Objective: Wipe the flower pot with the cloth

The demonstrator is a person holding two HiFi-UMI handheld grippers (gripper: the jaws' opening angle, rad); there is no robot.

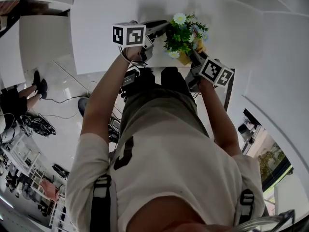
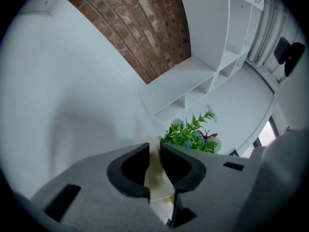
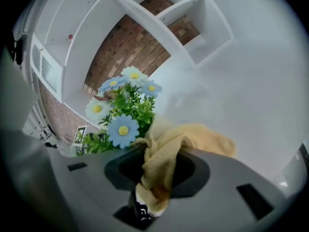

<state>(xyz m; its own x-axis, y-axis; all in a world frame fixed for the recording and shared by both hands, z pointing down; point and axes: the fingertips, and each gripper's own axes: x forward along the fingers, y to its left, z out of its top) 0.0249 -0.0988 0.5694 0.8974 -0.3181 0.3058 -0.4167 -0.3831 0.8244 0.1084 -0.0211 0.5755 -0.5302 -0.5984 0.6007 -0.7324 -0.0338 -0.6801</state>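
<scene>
A pale yellow flower pot [image 1: 184,59] with green leaves and blue and white daisies [image 1: 182,32] stands near the front edge of a white table [image 1: 106,18]. My left gripper [image 2: 154,147] is shut on the pot's cream wall [image 2: 157,177], with the plant [image 2: 192,134] just beyond its jaws. In the head view the left gripper [image 1: 159,29] reaches the plant from the left. My right gripper [image 3: 159,153] is shut on a yellow cloth [image 3: 195,138], which bunches over its jaws right beside the daisies [image 3: 123,116]. In the head view the right gripper [image 1: 194,58] sits at the pot's right side.
A white shelf unit [image 2: 193,81] and a brick wall [image 2: 140,28] stand behind the table. Left of the table, a seated person's legs [image 1: 29,93] and cables [image 1: 63,100] are on the floor. My own body fills the lower head view.
</scene>
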